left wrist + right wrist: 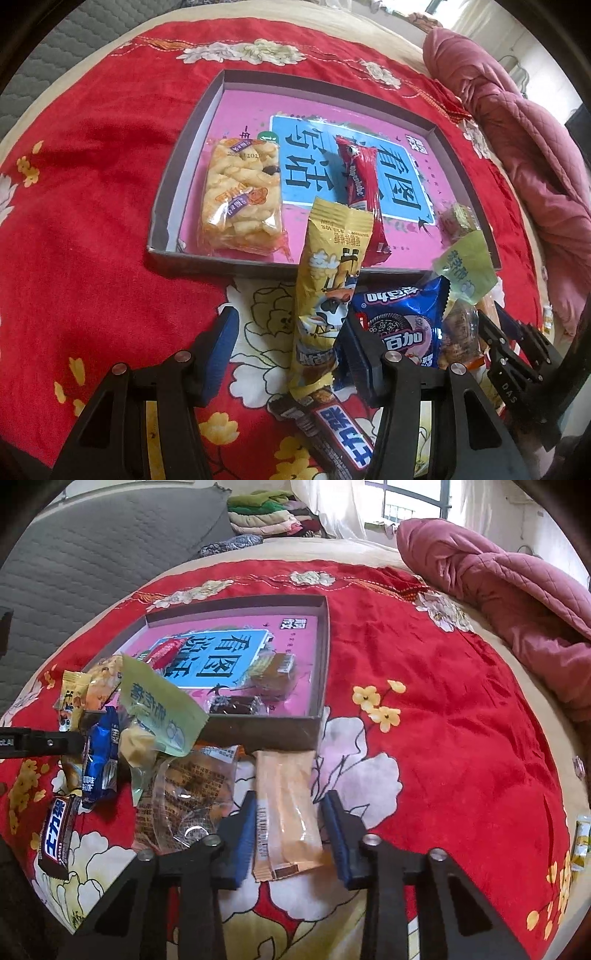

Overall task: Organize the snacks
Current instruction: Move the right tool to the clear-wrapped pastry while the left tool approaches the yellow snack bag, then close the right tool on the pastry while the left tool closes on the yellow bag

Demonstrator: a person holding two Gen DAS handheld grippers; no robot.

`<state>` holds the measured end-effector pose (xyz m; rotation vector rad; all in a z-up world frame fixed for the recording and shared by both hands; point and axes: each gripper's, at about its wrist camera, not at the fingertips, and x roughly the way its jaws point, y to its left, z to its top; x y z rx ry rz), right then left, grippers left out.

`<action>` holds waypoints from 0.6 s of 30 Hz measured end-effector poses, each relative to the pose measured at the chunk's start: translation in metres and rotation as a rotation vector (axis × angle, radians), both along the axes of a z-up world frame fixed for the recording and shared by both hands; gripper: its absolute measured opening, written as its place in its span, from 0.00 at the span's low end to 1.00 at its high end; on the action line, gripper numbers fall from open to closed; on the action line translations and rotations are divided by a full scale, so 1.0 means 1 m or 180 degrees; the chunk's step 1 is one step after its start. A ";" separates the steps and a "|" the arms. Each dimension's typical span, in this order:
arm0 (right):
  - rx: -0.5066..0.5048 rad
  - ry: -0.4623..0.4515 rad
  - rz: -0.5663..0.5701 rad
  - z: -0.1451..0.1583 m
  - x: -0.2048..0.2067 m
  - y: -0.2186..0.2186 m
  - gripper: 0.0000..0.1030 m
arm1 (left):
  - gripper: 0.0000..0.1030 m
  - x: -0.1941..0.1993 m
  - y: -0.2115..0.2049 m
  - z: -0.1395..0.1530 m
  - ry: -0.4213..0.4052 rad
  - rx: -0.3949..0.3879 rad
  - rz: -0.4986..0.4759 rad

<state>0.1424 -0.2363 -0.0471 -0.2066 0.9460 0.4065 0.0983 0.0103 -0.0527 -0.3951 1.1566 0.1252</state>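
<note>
A shallow box (162,192) with a pink printed floor lies on the red floral cloth. It holds a puffed-rice packet (240,195), a red stick packet (360,184) and small wrapped cakes (273,675). My left gripper (290,317) is open over the pile in front of the box. A yellow packet (325,288) rises between its fingers and leans on the right one. Beside it lie a blue biscuit packet (399,317), a green packet (465,266) and a brown chocolate bar (340,432). My right gripper (291,797) is shut on a pale orange packet (288,812) that lies flat on the cloth.
A clear-wrapped snack (188,786) lies just left of the right gripper. A pink quilt (517,602) is bunched at the far right, a grey mattress (92,554) at the far left. A small yellow packet (580,845) sits at the cloth's right edge.
</note>
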 end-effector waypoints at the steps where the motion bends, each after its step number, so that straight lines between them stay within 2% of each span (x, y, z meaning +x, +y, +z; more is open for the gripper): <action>1: 0.0007 0.0006 0.0008 0.000 0.000 0.000 0.31 | 0.56 0.001 -0.001 -0.001 0.0001 -0.0006 -0.0010; 2: 0.0016 0.0010 0.0011 0.000 0.000 0.000 0.30 | 0.56 0.001 -0.002 -0.002 0.0006 0.0002 -0.0009; 4: 0.0048 0.0018 0.0004 0.000 0.001 -0.001 0.30 | 0.46 0.002 -0.002 -0.004 0.0006 -0.0015 -0.0013; 13: 0.0168 0.0050 -0.0040 0.002 0.005 -0.006 0.28 | 0.21 0.004 -0.008 -0.006 -0.0033 -0.0066 -0.0095; 18: 0.0289 -0.0005 -0.0105 0.010 0.005 -0.013 0.27 | 0.19 0.004 -0.008 -0.007 -0.0068 -0.0088 -0.0101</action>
